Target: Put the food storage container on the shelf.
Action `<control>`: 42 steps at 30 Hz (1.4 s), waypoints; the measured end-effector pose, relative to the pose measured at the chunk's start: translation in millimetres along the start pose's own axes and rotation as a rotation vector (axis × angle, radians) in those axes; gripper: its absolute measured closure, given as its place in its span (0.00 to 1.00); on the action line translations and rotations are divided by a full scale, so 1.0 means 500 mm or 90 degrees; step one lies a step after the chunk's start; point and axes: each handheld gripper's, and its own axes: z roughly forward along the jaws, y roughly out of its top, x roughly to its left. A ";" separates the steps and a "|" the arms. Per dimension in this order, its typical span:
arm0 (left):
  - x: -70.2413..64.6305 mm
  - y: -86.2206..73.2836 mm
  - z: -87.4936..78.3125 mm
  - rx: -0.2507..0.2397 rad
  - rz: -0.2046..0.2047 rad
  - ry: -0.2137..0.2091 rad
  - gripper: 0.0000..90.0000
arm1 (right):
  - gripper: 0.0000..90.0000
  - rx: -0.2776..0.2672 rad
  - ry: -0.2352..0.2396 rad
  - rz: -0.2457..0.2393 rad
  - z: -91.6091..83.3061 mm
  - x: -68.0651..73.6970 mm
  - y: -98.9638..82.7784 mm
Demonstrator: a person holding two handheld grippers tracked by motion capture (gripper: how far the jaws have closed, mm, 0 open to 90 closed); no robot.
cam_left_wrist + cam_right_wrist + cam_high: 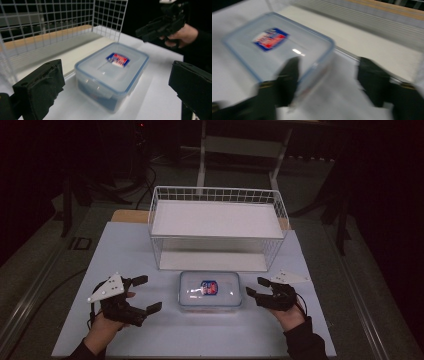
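Left hand-held gripper (146, 294): jaws spread wide, nothing between them; sits left of the plastic box (210, 291), near but not touching. In its own view the box lies ahead, framed by the two black jaws.
Right hand-held gripper (257, 286): jaws apart, empty, just beside the box's right end. Its own view is motion-blurred; one jaw seems to overlap the box corner, but I cannot tell if it touches.
Plastic box: clear, blue-rimmed lid shut, red-and-blue label (209, 287) on top. Lies flat on the table (125, 250), between the two grippers and just in front of the wire basket (218, 227).
Wire basket: white, stands at the far side of the table, with a pale flat shelf board across it.
Step in hand: approach, by my reading. Both grippers flank the box at its short ends; no grip made yet.
Next move calls for: closing in from both sides evenly, jaws meeting the box walls or lid rim at matching height, so it lifts level.
Risk: smooth plastic may slip; an uneven squeeze could skid the box toward the basket.
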 end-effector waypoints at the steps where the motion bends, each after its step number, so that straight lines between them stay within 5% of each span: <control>1: -0.001 0.007 0.004 0.003 -0.001 -0.004 0.00 | 0.28 -0.005 0.012 -0.001 -0.002 0.003 0.002; 4: -0.002 0.024 0.013 0.018 0.009 0.002 0.00 | 0.16 -0.035 0.024 -0.016 -0.015 0.014 0.009; 13: 0.006 0.066 0.048 0.049 -0.039 0.009 0.00 | 0.18 -0.129 -0.025 -0.058 -0.050 0.047 0.034; 18: 0.018 0.065 0.083 0.084 -0.102 0.004 0.00 | 0.22 -0.108 0.014 -0.032 -0.043 0.049 0.044; 21: 0.014 0.059 0.108 0.146 -0.096 0.048 0.00 | 0.22 -0.099 0.008 -0.040 -0.031 0.051 0.044; 25: 0.027 0.047 0.132 0.195 -0.164 0.015 0.00 | 0.23 -0.070 0.022 -0.021 -0.018 0.049 0.038; 33: 0.093 -0.008 0.167 0.222 -0.382 -0.036 0.00 | 0.12 -0.045 0.018 0.021 0.005 0.042 0.028; 35: 0.093 -0.008 0.167 0.222 -0.382 -0.036 0.00 | 0.12 -0.044 0.016 0.026 0.007 0.042 0.029; 36: 0.112 -0.025 0.176 0.238 -0.435 -0.030 0.00 | 0.12 -0.035 0.023 0.032 0.012 0.041 0.029; 39: 0.127 -0.036 0.183 0.255 -0.479 -0.038 0.04 | 0.12 -0.031 0.026 0.032 0.017 0.044 0.029; 41: 0.127 -0.036 0.183 0.255 -0.479 -0.038 0.05 | 0.12 -0.032 0.027 0.032 0.018 0.045 0.029; 42: 0.135 -0.044 0.187 0.258 -0.507 -0.047 0.05 | 0.12 -0.032 0.027 0.032 0.018 0.045 0.029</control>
